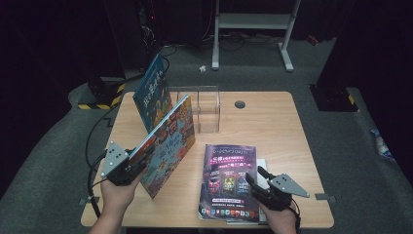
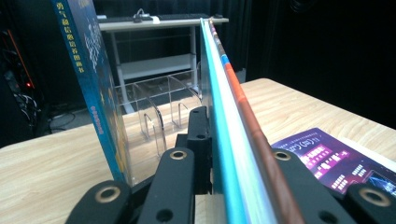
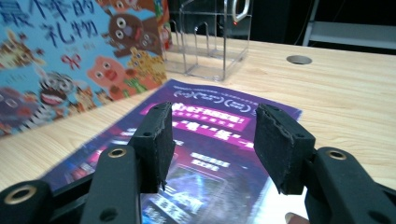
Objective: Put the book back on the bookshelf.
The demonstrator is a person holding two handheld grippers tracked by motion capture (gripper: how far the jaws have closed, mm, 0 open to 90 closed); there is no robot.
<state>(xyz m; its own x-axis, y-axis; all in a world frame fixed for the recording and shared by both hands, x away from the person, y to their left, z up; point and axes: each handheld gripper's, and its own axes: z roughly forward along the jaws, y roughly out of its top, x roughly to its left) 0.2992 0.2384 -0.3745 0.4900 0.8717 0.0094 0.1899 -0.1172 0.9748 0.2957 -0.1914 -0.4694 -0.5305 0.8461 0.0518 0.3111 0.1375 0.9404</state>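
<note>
Wooden tabletop (image 1: 272,122) under everything. Left gripper (image 1: 127,165) clamped on the lower edge of a colourful picture book (image 1: 170,144), held tilted above the near-left of the tabletop, just in front of a clear acrylic rack (image 1: 204,109). Blue book (image 1: 152,92) already standing at the rack's left end. Right gripper (image 1: 258,187) hovering with jaws apart and empty over a purple magazine (image 1: 229,180) lying flat.
</note>
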